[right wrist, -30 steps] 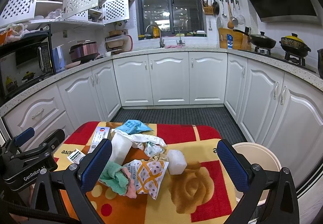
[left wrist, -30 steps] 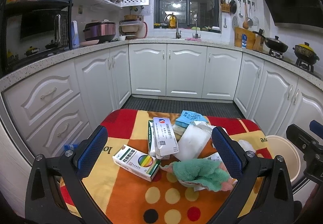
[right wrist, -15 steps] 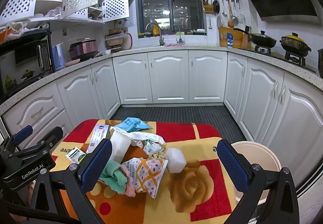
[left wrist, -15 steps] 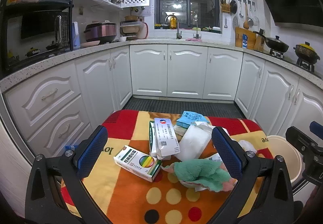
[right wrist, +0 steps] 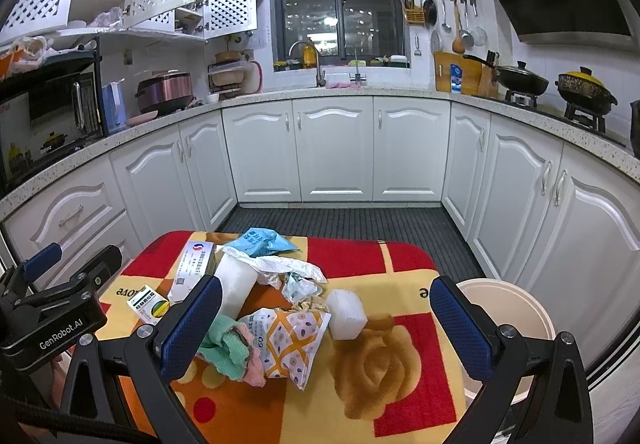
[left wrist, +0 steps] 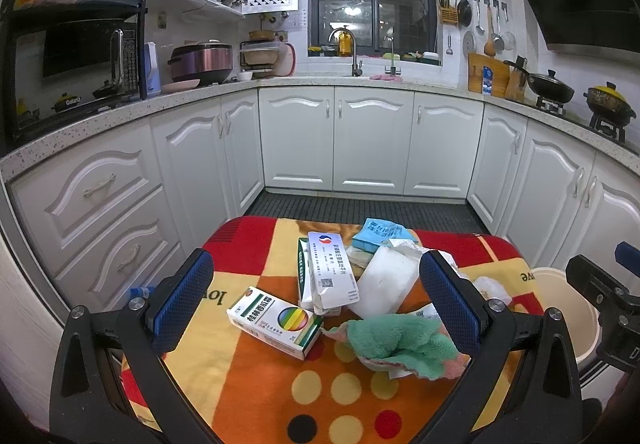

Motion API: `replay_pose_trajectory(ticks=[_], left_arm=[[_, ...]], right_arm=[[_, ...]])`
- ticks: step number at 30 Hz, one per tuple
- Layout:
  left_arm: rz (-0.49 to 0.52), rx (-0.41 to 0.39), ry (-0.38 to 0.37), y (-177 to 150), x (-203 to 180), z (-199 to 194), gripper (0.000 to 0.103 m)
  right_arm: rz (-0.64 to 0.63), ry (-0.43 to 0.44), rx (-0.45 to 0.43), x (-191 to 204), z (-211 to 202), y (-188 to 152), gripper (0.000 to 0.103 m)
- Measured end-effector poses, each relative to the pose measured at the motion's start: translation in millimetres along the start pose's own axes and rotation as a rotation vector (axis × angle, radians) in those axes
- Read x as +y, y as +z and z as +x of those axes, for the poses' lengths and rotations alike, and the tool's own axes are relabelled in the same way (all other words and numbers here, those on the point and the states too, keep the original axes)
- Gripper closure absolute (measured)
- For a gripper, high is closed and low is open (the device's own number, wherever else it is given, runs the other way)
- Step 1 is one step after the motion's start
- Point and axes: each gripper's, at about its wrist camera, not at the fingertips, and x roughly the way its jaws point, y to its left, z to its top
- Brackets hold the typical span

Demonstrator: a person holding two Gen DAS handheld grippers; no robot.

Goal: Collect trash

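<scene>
Two hand-held grippers hover above a small table draped in a red, orange and yellow blanket (left wrist: pixel 248 376). The left gripper (left wrist: pixel 316 300) has its blue-padded fingers spread wide and holds nothing. The right gripper (right wrist: pixel 326 320) is likewise spread wide and empty.

Nearest, between the left gripper's fingers, lies a green and pink cloth (left wrist: pixel 400 340), with a white medicine box with rainbow stripes (left wrist: pixel 276 322) just beside it toward the left finger. Under the right gripper, near its left finger, a patterned snack bag (right wrist: pixel 292 336) rests against the cloth, and a white foam block (right wrist: pixel 346 314) sits just ahead, between the fingers.

Farther ahead is the rest of the pile: a long white carton (left wrist: pixel 332 272), a white roll (right wrist: pixel 236 284), crumpled plastic wrap (right wrist: pixel 280 266) and a blue packet (right wrist: pixel 260 242) at the far edge. A cream bin (right wrist: pixel 516 304) stands below the table, beyond the right gripper's right finger.

Past the table are a dark floor mat and white kitchen cabinets.

Nothing appears collected yet. Risks, as I judge them: the items overlap, so closing on one may drag a neighbour or snag the blanket; the light wrap could slip from the pads; the cloth may not be trash at all; and the bin sits low, so a release too early could miss it.
</scene>
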Motion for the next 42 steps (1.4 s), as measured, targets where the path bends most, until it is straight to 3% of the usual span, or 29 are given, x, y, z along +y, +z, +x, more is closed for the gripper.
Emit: replay_pose_trajectory(ticks=[42], left_arm=[[-0.023, 0.004, 0.018, -4.9, 9.9, 4.7, 0.001]], right_arm=[[-0.021, -0.003, 0.028, 5.9, 4.3, -2.1, 0.0]])
